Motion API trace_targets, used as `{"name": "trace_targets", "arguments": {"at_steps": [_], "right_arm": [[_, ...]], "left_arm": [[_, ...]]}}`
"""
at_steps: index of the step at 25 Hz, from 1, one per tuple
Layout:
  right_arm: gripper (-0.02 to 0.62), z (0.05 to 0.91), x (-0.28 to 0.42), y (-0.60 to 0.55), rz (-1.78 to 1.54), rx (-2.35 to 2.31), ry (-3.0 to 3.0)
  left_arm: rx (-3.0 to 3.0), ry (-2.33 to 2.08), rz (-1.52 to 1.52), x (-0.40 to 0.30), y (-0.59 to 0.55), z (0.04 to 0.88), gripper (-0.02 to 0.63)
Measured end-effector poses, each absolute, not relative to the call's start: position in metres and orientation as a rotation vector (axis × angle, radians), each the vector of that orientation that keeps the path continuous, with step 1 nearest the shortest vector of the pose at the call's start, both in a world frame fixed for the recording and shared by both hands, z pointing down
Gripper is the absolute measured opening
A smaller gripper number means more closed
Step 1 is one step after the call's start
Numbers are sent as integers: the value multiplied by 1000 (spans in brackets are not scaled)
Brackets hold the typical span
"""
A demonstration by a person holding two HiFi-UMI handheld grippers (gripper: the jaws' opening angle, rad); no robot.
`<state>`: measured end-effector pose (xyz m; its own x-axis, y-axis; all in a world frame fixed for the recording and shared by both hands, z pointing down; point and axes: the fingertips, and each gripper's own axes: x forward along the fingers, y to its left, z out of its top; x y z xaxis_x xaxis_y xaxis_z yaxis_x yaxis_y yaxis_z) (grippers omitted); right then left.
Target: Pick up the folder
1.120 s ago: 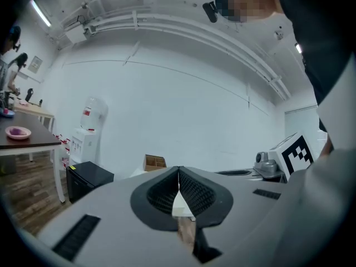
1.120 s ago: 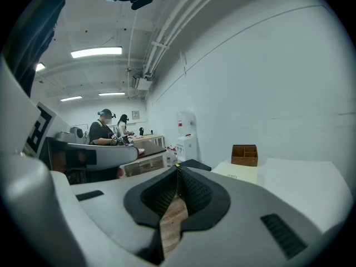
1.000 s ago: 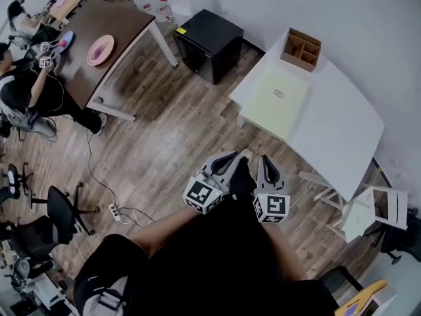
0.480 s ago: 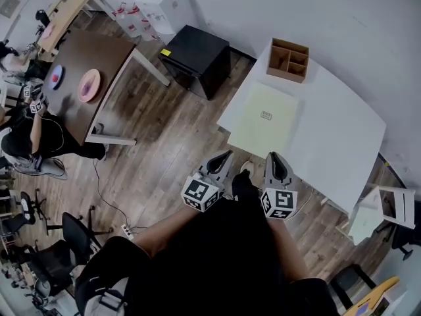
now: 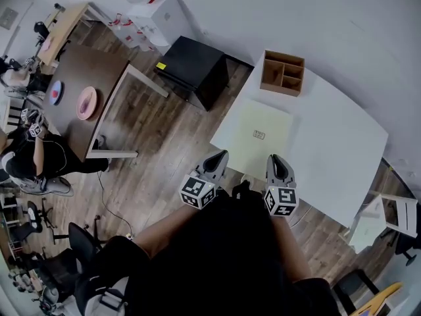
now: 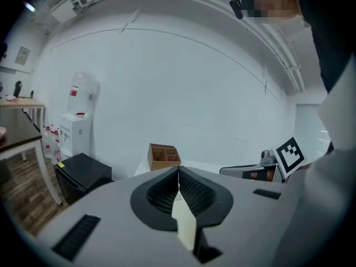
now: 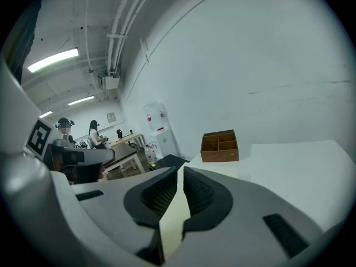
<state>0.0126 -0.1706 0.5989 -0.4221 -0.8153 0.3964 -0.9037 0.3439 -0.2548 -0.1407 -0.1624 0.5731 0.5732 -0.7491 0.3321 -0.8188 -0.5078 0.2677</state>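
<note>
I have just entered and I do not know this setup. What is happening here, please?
A person holds a gripper in each hand and faces a white table. A pale yellow folder lies flat on it, with a wooden organiser box at the far edge. The left gripper and the right gripper are both shut and empty, near the table's front edge, not touching the folder. The pickup is not yet done.

Place: an office-like workroom is being shown.
Desks: a white table (image 5: pixel 342 143) and a dark table (image 5: pixel 92 64) are being kept on a plank floor (image 5: pixel 158 150).
People: the dark table is being used by a seated person (image 5: pixel 33 158).
Furnishing: rolling chairs (image 5: pixel 79 239), a black cabinet (image 5: pixel 194 71) and a water dispenser (image 6: pixel 75 121) are being housed.
Ceiling: strip lights (image 7: pixel 53 60) are being run.
</note>
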Motion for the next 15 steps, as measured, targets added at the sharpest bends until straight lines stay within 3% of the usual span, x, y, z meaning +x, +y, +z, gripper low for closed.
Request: {"name": "trace_targets", "arguments": {"at_steps": [15], "right_arm": [[38,633,39,-217,740,1629,-2239]], "left_arm": [[2355,-1184,330,-135,-235,603,15]]}}
